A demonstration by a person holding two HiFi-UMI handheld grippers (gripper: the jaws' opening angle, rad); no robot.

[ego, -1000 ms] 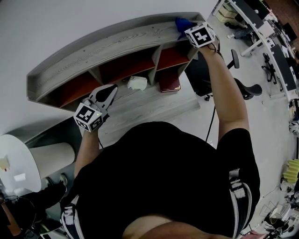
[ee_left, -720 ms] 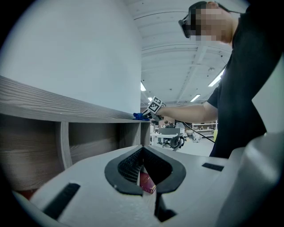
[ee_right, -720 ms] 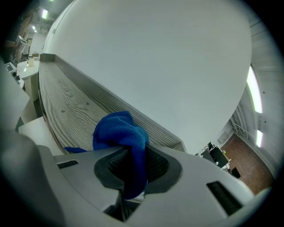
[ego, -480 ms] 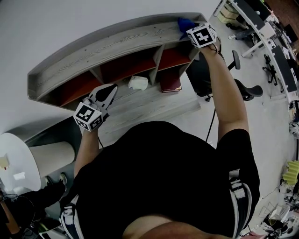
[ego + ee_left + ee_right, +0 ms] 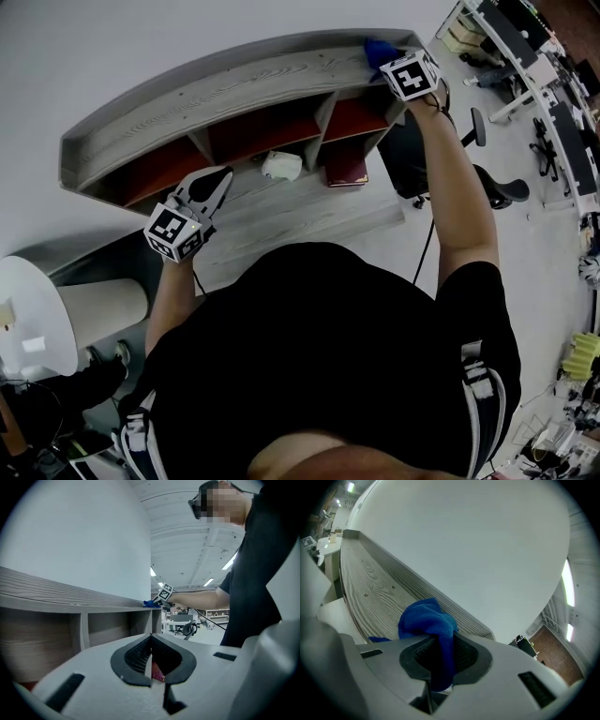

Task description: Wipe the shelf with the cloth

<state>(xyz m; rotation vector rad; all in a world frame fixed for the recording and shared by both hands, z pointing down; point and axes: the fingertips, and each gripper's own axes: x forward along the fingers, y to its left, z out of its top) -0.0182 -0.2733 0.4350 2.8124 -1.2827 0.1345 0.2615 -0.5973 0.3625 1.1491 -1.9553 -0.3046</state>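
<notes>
Cloth (image 5: 425,619), blue, looks soft, light and limp, so we judge a pinch on a gathered fold holds it best. Our right gripper (image 5: 438,660) has its jaws clamped on such a fold, and the rest of the wad spills past the tips onto the top board of the shelf (image 5: 365,585), at its right end. Our left gripper (image 5: 151,660) hangs low before the shelf, jaws pressed together on nothing.

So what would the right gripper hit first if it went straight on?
Probably the grey wooden shelf, at its raised back edge, with the blue cloth leading; depth is unclear.
</notes>
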